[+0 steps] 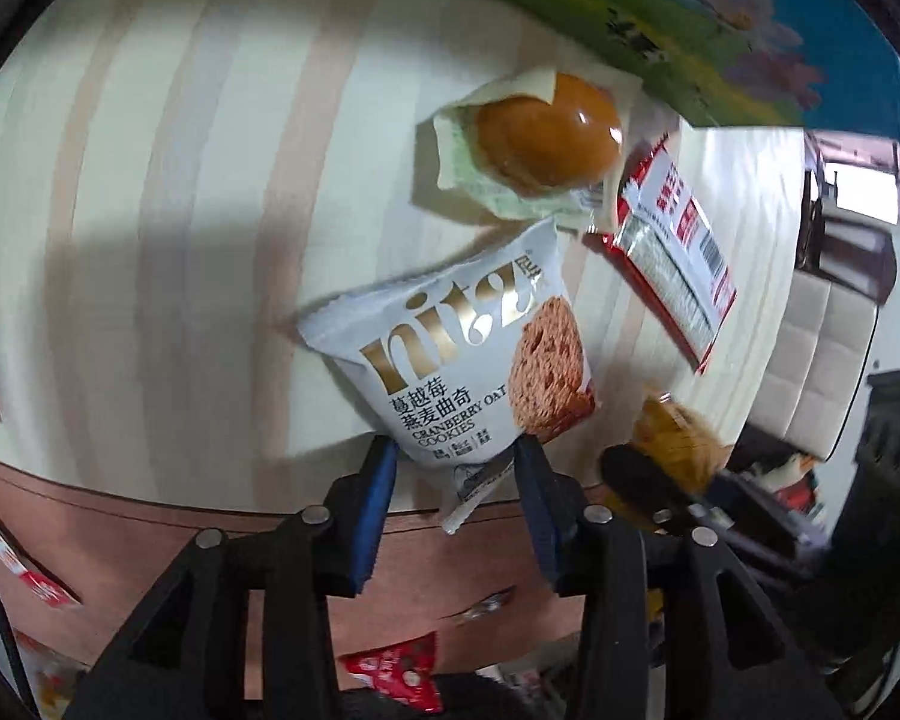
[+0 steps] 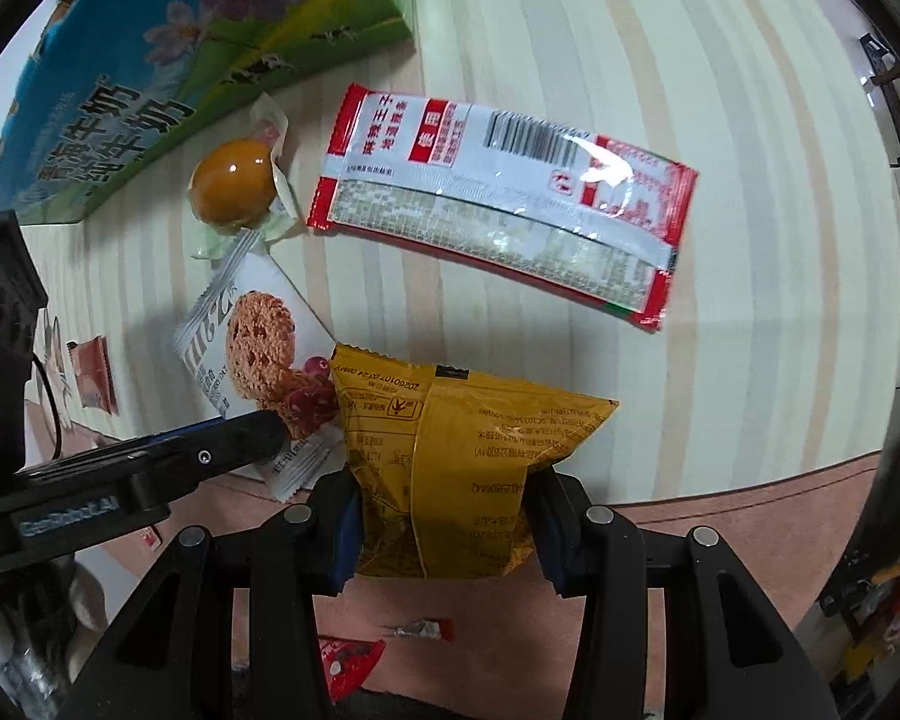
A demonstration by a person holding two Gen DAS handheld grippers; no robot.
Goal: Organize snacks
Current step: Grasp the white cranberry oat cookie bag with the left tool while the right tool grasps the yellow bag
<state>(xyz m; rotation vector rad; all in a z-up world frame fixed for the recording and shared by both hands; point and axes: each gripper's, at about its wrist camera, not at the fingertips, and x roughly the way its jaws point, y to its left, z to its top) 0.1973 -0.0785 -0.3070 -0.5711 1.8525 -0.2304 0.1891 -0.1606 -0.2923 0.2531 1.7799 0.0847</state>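
Cookie packet [image 1: 462, 354] between left hand-held gripper [image 1: 456, 456] pads (yellow packet [image 2: 462, 468] right)

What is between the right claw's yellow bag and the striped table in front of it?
Nothing visible. The right gripper is shut on the yellow bag, and the striped tabletop just ahead lies bare. The red-and-white packet sits farther back; the cookie bag, held by the left gripper, is off to the left.
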